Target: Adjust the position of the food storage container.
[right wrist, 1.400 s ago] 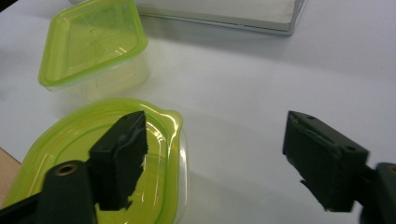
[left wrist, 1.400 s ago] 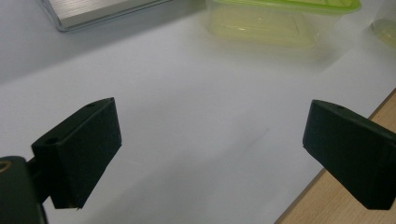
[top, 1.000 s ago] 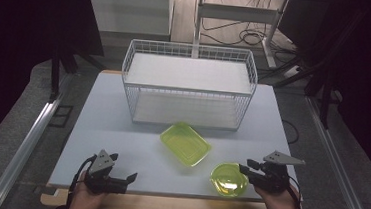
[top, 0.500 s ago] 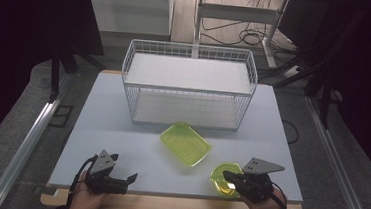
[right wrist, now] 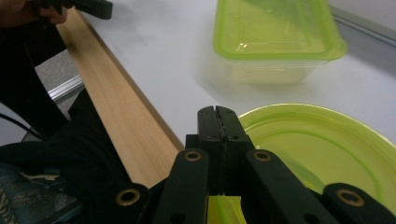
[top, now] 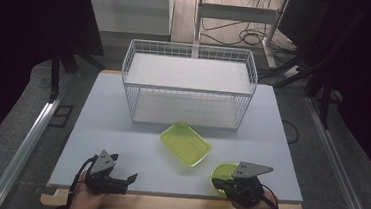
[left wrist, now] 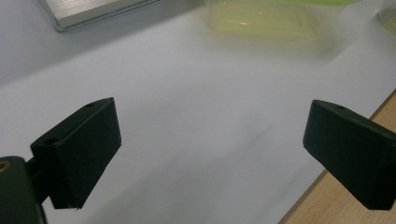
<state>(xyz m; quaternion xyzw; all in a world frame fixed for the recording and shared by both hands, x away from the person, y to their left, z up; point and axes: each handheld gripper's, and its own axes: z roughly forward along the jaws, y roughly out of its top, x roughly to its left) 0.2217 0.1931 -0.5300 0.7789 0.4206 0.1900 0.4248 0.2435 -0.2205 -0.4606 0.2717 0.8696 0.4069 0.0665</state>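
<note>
A round green bowl [top: 225, 170] [right wrist: 327, 149] sits near the table's front edge on the right. My right gripper [top: 217, 184] [right wrist: 218, 122] points left at its near rim, jaws pressed together, and green shows through behind the pads, so the thin rim appears pinched between them. A rectangular green container [top: 185, 143] [right wrist: 275, 32] [left wrist: 261, 18] lies upside down mid-table, apart from the bowl. My left gripper [top: 124, 168] [left wrist: 210, 140] rests at the front left, jaws wide apart over bare white tabletop with nothing between them.
A white wire basket [top: 190, 87] stands at the back of the white table [top: 111, 129]. A wooden strip [right wrist: 121, 107] runs along the front edge. Dark floor and a metal rail [top: 30, 142] lie to the left.
My right gripper has moved left along the front edge and turned toward the bowl's near rim, where its jaws have come together. The left gripper has stayed put.
</note>
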